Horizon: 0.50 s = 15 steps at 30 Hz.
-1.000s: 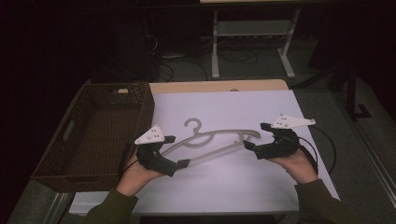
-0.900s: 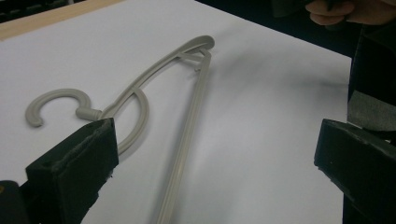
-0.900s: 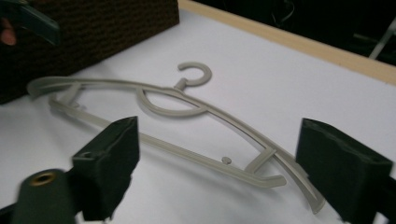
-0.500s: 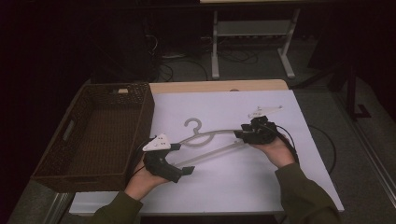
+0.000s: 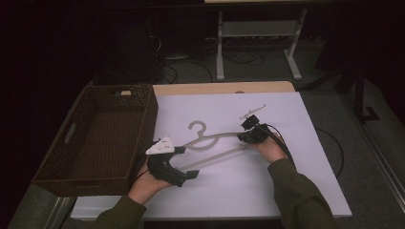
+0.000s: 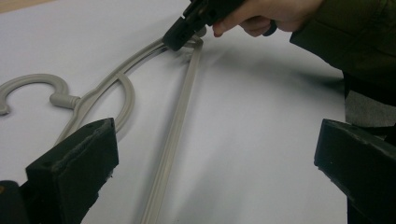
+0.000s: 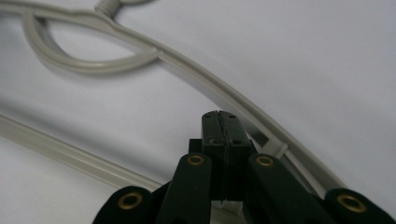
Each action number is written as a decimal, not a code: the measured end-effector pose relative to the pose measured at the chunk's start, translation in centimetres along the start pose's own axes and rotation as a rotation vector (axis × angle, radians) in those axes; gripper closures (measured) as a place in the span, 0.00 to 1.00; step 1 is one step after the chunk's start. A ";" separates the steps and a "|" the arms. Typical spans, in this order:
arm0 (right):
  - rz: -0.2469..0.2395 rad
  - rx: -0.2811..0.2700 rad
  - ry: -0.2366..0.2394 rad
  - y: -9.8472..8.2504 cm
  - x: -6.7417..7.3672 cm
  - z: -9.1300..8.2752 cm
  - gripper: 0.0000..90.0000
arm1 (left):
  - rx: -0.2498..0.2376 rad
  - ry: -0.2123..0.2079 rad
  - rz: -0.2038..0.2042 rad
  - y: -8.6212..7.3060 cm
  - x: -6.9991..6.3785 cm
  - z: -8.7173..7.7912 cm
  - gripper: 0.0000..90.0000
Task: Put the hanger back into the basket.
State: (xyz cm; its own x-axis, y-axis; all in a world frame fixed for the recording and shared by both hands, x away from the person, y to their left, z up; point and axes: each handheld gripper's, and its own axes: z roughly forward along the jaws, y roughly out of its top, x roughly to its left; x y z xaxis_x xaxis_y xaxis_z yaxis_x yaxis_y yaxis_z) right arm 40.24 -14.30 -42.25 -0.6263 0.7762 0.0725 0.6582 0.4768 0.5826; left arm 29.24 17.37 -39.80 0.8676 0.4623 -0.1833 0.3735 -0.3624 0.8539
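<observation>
A grey plastic hanger (image 5: 216,137) lies flat on the white table cover, its hook (image 5: 197,128) pointing to the far side. My left gripper (image 5: 186,162) is open at the hanger's left end, jaws spread wide either side of the lower bar (image 6: 175,126), not touching it. My right gripper (image 5: 242,137) is shut, tip down at the hanger's right corner. In the right gripper view its jaws (image 7: 220,117) meet flat with nothing seen between them, and the hanger's arm (image 7: 187,60) runs just beside the tip. The left gripper view shows that right gripper (image 6: 180,35) against the corner.
A dark wicker basket (image 5: 149,119) stands at the left, close to my left hand. White cover (image 5: 296,162) spreads to the right and front. Cables trail from both grippers. A metal stand and cables sit on the floor beyond the table.
My right gripper has swung left and tipped down onto the hanger's right corner. My left gripper has slid back toward the near edge, off the hanger's left end, jaws open.
</observation>
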 end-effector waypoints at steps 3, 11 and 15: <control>-0.004 0.028 -0.012 -0.1 -0.1 0.1 1.00 | -0.003 0.002 -0.001 0.0 0.1 0.0 0.00; -0.023 0.063 -0.023 -0.3 0.0 0.2 1.00 | -0.009 -0.001 -0.015 0.0 0.1 0.0 0.00; -0.039 0.090 -0.043 -0.5 0.0 0.3 1.00 | -0.006 -0.001 -0.014 0.0 0.2 0.0 0.00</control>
State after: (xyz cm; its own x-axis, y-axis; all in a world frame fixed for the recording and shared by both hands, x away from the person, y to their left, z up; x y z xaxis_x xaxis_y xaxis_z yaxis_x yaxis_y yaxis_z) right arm 40.07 -14.43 -42.74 -0.6349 0.7724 0.0155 0.6698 0.5403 0.5094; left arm 29.36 17.47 -39.83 0.8626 0.4662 -0.1964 0.3839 -0.3505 0.8543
